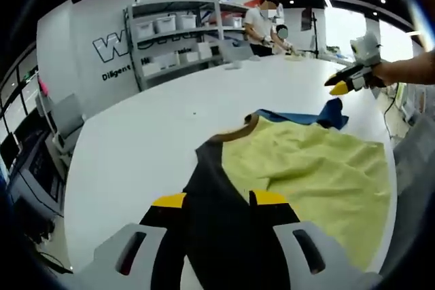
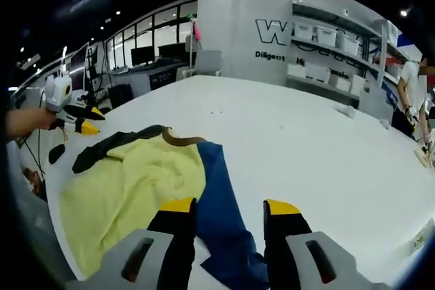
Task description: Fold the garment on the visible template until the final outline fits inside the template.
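1. Garment [image 1: 306,168] spread on the white table [image 1: 149,140], with a yellow-green middle, a black sleeve [image 1: 217,208] on one side and a blue sleeve [image 2: 221,215] on the other.
2. Left gripper [image 1: 219,200] low over the black sleeve, with the black cloth lying between the yellow tips. Jaws set apart. Cannot tell if any cloth is pinched yet.
3. Right gripper [image 2: 230,205] low over the blue sleeve, with the blue cloth running between its tips. Jaws set apart too. Cannot tell if it has a grip.
4. Each gripper also seen from the other side, lifted off the table near the far edge of the cloth.
5. Sleeves at opposite ends of the garment, yellow-green body stretched between them. Each sleeve right under its own gripper, so neither needs to reach far.
6. Probably next: close on the sleeves and bring them in over the yellow-green middle.
7. No template outline clear on the table.
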